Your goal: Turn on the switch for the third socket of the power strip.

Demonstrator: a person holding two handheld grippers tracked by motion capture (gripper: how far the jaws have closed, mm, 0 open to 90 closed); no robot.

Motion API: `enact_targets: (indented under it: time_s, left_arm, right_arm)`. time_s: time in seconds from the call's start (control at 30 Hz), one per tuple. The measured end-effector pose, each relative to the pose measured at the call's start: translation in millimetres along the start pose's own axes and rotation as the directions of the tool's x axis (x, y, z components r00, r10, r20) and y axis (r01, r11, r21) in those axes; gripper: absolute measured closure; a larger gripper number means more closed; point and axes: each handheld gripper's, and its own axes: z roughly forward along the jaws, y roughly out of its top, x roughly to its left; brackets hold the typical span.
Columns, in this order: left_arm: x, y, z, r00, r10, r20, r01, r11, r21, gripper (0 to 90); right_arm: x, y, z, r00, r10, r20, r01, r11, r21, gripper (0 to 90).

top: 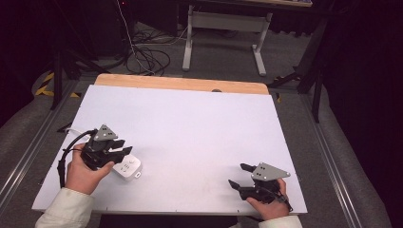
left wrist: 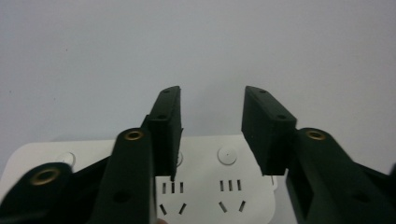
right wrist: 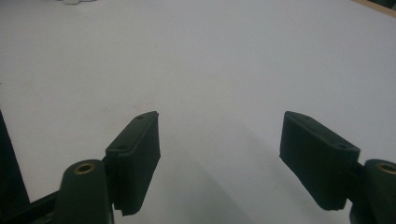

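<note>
Plastic, rigid and probably light and slick, the white power strip (top: 127,168) lies lower left on the bench (top: 190,133) under the spread left gripper (top: 124,146), best pinched across its side edges; right gripper (top: 240,175) also spread, empty.

- White power strip (top: 127,167): small, rounded-corner block, lying flat, face up, near the table's left front corner.
- Face: two socket groups (left wrist: 229,194) of slots, each with a round white button (left wrist: 227,155) beside it.
</note>
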Motion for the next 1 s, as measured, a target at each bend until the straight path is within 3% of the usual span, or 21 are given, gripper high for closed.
enact_targets:
  time_s: [0.13, 0.2, 0.43, 0.6, 0.73, 0.87, 1.0]
  left_arm:
    - [-0.4, 1.2, -7.3, 0.9995, -0.01, 0.03, 0.011, 0.9988, -0.048, 38.5]
    - [-0.8, 0.7, -11.5, 0.9997, -0.009, 0.024, 0.011, 0.9973, -0.073, 36.4]
    - [-3.8, 1.5, -22.0, 0.9972, -0.038, 0.064, 0.048, 0.9859, -0.16, 29.1]
    - [-4.5, -2.5, -28.0, 0.9989, -0.027, 0.038, 0.033, 0.9821, -0.185, 21.6]
    - [-4.7, -5.9, -30.4, 0.9999, 0.01, 0.012, -0.007, 0.9801, -0.198, 14.5]
    - [-4.9, -13.5, -34.5, 0.9998, 0.021, 0.001, -0.02, 0.9686, -0.248, 11.8]
    - [-2.4, -22.6, -41.5, 0.9999, 0.011, 0.006, -0.009, 0.9607, -0.278, 11.8]
  right_arm:
    - [0.0, -0.2, 0.0, 1.0, 0.0, 0.001, 0.0, 1.0, 0.001, 28.9]
    - [-0.3, -0.1, -0.2, 1.0, 0.001, 0.0, -0.001, 1.0, 0.001, 28.9]
    - [1.0, 0.7, 0.5, 1.0, -0.005, 0.002, 0.005, 1.0, 0.0, 28.9]
    - [0.2, 0.0, -0.2, 1.0, 0.0, -0.002, -0.001, 1.0, -0.001, 28.9]
    - [1.2, 0.8, 0.7, 1.0, -0.006, 0.0, 0.006, 1.0, 0.0, 28.8]
    - [1.0, 0.5, 0.0, 1.0, -0.004, 0.002, 0.004, 1.0, -0.001, 28.7]
    - [0.9, 0.4, 0.1, 1.0, -0.005, 0.002, 0.005, 1.0, 0.0, 28.7]
